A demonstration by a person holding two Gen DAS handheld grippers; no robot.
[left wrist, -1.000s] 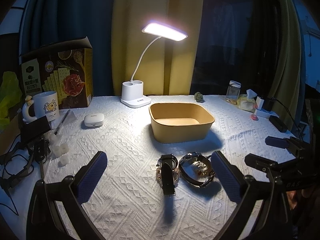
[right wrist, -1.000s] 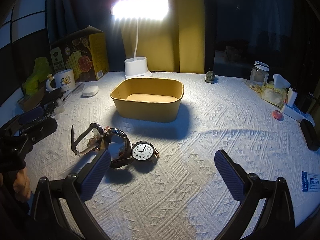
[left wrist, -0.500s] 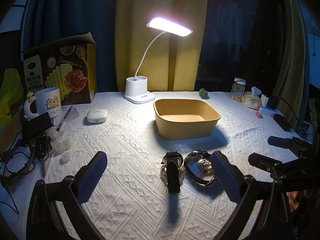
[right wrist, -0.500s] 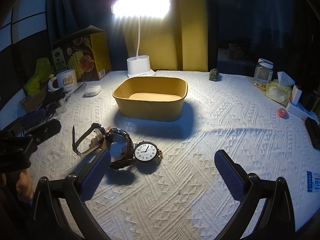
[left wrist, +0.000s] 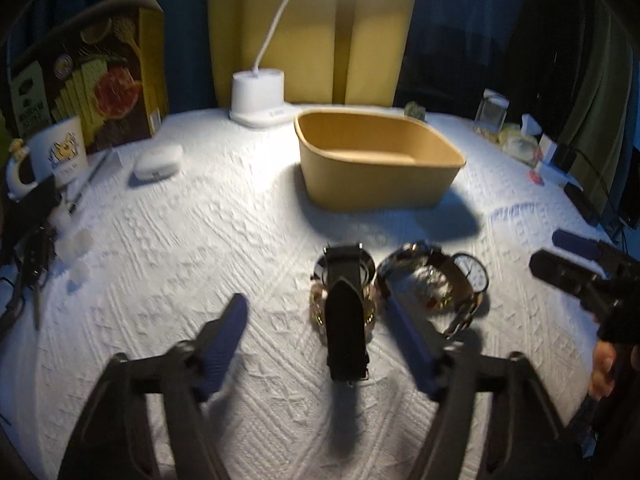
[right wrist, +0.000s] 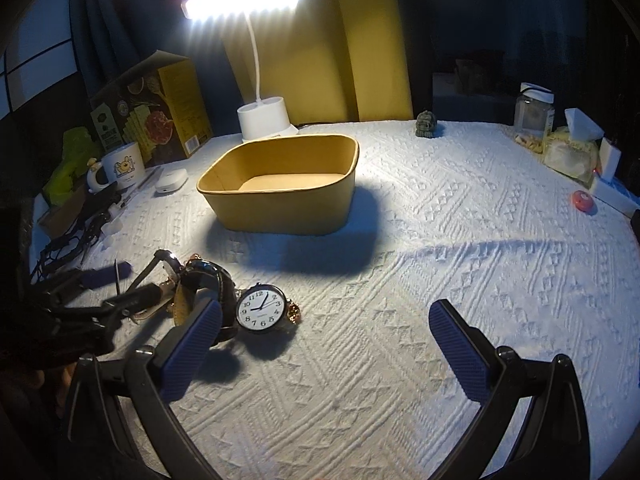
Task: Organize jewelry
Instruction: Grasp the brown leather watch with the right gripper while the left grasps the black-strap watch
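A black-strap watch (left wrist: pixel 345 312) lies on the white cloth in the left wrist view, with a second watch with a white dial (left wrist: pixel 442 280) beside it on the right. My left gripper (left wrist: pixel 316 320) is open, its fingers straddling the black-strap watch without gripping it. An empty tan paper box (left wrist: pixel 376 160) stands behind them. In the right wrist view the white-dial watch (right wrist: pixel 262 309) lies left of my open, empty right gripper (right wrist: pixel 326 344), and the box (right wrist: pixel 282 184) is beyond. The left gripper (right wrist: pixel 116 284) shows at the left edge.
A white desk lamp (left wrist: pixel 260 96) stands behind the box. A cracker box (left wrist: pixel 92 76), a mug (left wrist: pixel 60 152), an earbud case (left wrist: pixel 158 160) and cables (left wrist: pixel 28 264) crowd the left side. A jar (right wrist: pixel 534 110), tissues (right wrist: pixel 576 140) and a small figurine (right wrist: pixel 426 124) line the back right.
My left gripper has moved forward and down over the black-strap watch, and its fingers have narrowed around it. The right gripper has shifted slightly closer to the watches.
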